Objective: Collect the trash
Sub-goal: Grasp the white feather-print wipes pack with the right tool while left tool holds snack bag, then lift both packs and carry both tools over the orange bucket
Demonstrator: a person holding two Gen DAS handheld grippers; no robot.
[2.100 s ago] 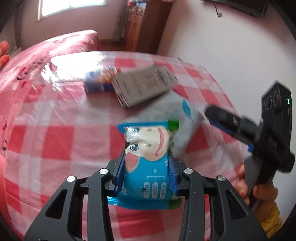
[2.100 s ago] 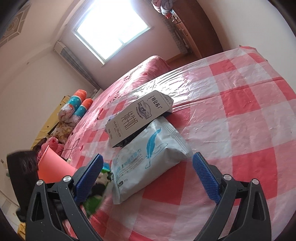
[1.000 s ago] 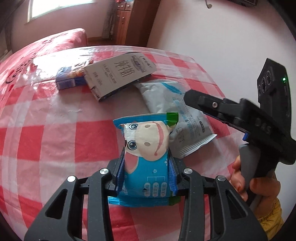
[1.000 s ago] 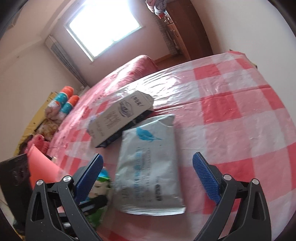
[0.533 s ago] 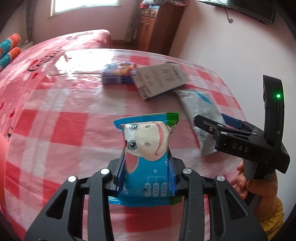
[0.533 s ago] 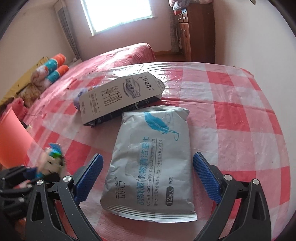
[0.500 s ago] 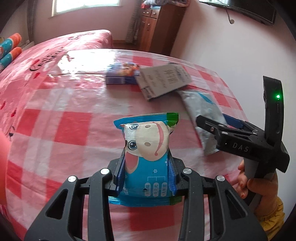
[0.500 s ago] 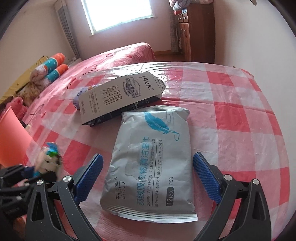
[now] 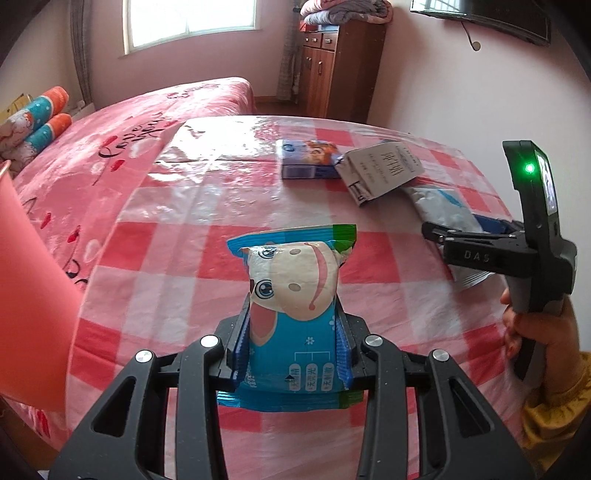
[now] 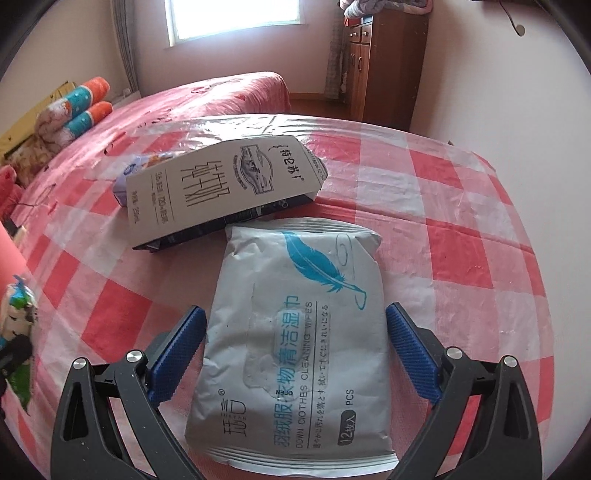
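A table covered with a red-and-white checked cloth (image 10: 461, 229) under a clear, glossy plastic sheet fills both views; the plastic is creased and throws back window light near the far edge. Just past the table lies a bed with a pink spread (image 9: 140, 122) printed with dark script and red hearts, and 2 rolled orange-and-teal bolsters (image 10: 83, 107) sit at its left end. A bright window (image 10: 236, 18) stands in the far wall, a brown wooden cabinet (image 9: 332, 70) with folded bedding on top stands to its right, and the walls are pale pink. A salmon-pink bin (image 9: 29, 295) edges in at the left of the left wrist view.

The left gripper (image 9: 291, 347) pinches a blue snack packet (image 9: 295, 295) with a cartoon face, held upright above the cloth. The right gripper (image 10: 295, 350) is spread wide, its blue pads on either side of a grey wet-wipes pack (image 10: 299, 325) with a blue feather, which lies flat on the cloth, the pads not touching it. A hand (image 9: 535, 325) in a yellow sleeve grips that tool's handle.

Beyond the pack a white carton (image 10: 221, 192) with dark lettering lies on its side, and a small blue box (image 9: 308, 158) sits just beside it, further from the camera
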